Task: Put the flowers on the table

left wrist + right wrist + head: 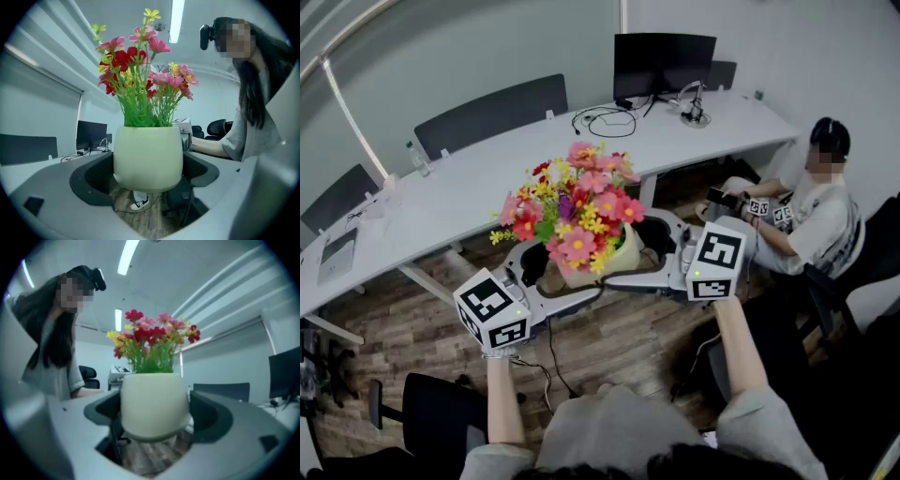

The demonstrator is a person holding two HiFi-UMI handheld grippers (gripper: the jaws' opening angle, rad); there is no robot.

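A bunch of pink, red and yellow flowers (pixel 577 211) stands in a cream pot (pixel 619 259), held in the air over the wooden floor, short of the long white table (pixel 487 178). My left gripper (pixel 551 274) reaches in from the left and my right gripper (pixel 654 251) from the right. In the left gripper view the pot (pixel 147 157) fills the gap of the left gripper (pixel 146 172), touching both widely spread jaws. The right gripper view shows the pot (pixel 154 401) wedged the same way in the right gripper (pixel 157 413).
On the table are a monitor (pixel 664 61), a small stand (pixel 694 108), cables (pixel 605 120), a bottle (pixel 417 159) and a laptop (pixel 337 258). Dark chairs (pixel 492 112) line its far side. A seated person (pixel 811 216) is at the right, another chair (pixel 431 412) at the lower left.
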